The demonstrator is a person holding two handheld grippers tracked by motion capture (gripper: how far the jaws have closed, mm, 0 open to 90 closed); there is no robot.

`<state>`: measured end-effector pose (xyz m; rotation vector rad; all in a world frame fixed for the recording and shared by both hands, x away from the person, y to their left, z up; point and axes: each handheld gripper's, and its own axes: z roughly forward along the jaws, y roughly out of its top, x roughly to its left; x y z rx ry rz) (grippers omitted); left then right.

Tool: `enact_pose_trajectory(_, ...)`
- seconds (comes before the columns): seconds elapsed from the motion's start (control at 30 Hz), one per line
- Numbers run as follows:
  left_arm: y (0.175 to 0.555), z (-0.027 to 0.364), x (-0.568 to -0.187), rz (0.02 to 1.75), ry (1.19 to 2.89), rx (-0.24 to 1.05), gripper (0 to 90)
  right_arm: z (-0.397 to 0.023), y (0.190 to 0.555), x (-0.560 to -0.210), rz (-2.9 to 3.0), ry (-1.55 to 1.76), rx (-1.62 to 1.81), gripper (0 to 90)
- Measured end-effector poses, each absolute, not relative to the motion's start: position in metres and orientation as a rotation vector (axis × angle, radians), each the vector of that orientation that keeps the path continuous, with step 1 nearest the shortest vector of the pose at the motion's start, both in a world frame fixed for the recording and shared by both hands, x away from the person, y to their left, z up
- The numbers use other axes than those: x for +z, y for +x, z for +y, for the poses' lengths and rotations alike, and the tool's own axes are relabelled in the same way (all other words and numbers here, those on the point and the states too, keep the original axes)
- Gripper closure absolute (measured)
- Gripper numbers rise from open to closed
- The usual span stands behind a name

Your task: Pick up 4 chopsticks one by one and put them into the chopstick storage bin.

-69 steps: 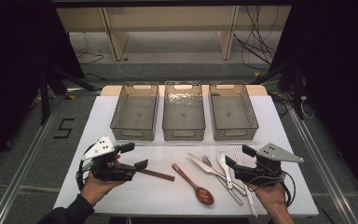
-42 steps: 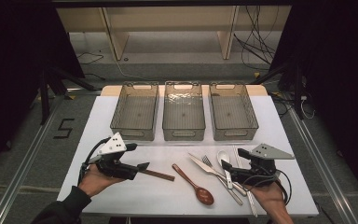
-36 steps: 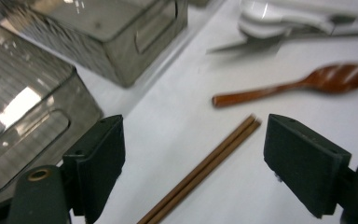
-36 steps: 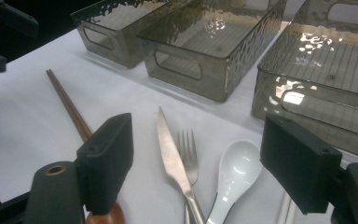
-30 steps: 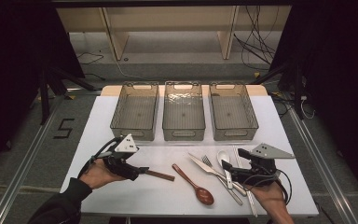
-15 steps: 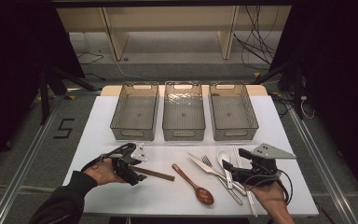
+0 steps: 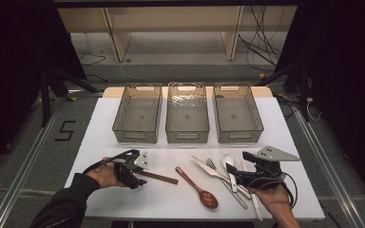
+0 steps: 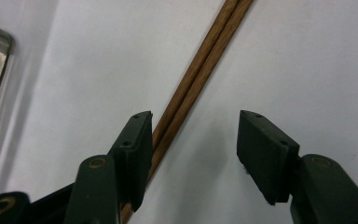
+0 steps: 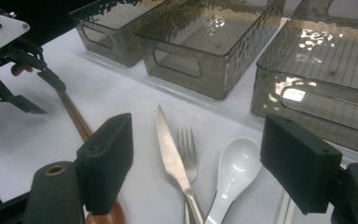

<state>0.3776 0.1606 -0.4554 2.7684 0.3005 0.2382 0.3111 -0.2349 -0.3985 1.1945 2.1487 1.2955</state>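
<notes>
Two grippers on white table: left gripper, jaws apart, straddling brown chopsticks; wooden spoon, knife, fork, white spoon alongside; right gripper, jaws apart, above cutlery

A pair of brown wooden chopsticks is lying flat and side by side on the white tabletop, resting near its front edge, toward the front-left corner.
</notes>
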Motion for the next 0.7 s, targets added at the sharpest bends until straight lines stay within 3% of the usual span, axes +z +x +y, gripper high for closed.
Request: enact_pose_trajectory(0.7, 0.3828, 0.155, -0.4632, 0.212, 2.825, 0.232, 59.7, -0.2349, 0.3118, -0.4004, 2.165, 1.206, 1.289, 26.5)
